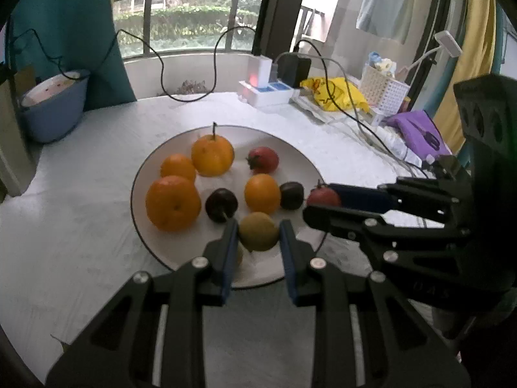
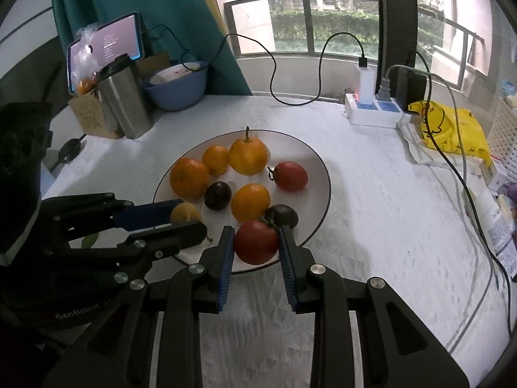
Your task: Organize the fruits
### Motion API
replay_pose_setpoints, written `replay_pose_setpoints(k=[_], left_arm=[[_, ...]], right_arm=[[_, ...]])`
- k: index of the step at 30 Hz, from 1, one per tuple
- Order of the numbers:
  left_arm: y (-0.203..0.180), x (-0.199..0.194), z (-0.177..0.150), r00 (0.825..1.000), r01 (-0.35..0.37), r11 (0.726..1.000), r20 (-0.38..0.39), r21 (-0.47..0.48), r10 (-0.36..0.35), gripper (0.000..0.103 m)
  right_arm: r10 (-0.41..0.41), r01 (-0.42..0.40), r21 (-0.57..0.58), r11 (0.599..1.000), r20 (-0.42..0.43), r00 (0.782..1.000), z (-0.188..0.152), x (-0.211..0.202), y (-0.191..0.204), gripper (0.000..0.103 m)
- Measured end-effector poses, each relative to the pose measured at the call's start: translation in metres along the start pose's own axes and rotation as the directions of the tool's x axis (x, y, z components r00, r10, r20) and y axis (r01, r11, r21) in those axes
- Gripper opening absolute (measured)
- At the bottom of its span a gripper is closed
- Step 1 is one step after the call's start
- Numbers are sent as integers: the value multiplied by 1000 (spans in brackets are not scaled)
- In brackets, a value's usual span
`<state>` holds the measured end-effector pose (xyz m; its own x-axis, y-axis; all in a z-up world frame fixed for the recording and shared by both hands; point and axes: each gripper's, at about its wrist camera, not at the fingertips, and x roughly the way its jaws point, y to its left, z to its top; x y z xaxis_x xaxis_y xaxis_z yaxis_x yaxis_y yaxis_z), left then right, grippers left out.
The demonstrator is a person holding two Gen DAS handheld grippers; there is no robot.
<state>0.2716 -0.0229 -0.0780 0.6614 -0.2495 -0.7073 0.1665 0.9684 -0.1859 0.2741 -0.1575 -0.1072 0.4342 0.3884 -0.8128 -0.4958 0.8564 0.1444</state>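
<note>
A white plate (image 1: 290, 148) (image 2: 310, 158) on the white tablecloth holds several fruits: oranges (image 1: 173, 202), a stemmed orange fruit (image 1: 211, 155), a red tomato (image 1: 263, 160) and dark plums (image 1: 221, 205). Over the plate's near edge, my left gripper (image 1: 258, 226) is shut on a yellow-green fruit (image 1: 258, 237). The right wrist view shows that same gripper (image 2: 190, 216) from the side with the yellow fruit (image 2: 184, 213). My right gripper (image 2: 257, 231) is shut on a red tomato (image 2: 257, 244) at the plate's near rim. In the left wrist view this gripper (image 1: 318, 200) reaches in from the right.
A blue bowl (image 2: 176, 87), steel tumbler (image 2: 124, 97) and propped phone (image 2: 106, 48) stand at the back left. A power strip (image 2: 371, 110) with cables, a yellow bag (image 2: 449, 129) and a white basket (image 1: 384, 89) crowd the back right.
</note>
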Motion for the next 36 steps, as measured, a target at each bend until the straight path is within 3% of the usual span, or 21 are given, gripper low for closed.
replay_pose_setpoints(k=[12,25,32,36], left_arm=[[9,10,7,999,13,1000,-32,-25,-14,28],[4,-9,2,1000,-23,999,-9,-33,23,28],[-1,-35,-6,999,-25,999,34,-36,26,32],[-4,-48,-11,998,-19,999,52,-40,21,42]], right_arm=[[0,0,10,1000,-29,1000,8,22,-5,29],[-34,34,30,999,9,999,8,3,-3,35],[-50,49,29,998,38,998,1,-20,6,35],[-58,57,27,998,50,997,-5,-33,11,35]])
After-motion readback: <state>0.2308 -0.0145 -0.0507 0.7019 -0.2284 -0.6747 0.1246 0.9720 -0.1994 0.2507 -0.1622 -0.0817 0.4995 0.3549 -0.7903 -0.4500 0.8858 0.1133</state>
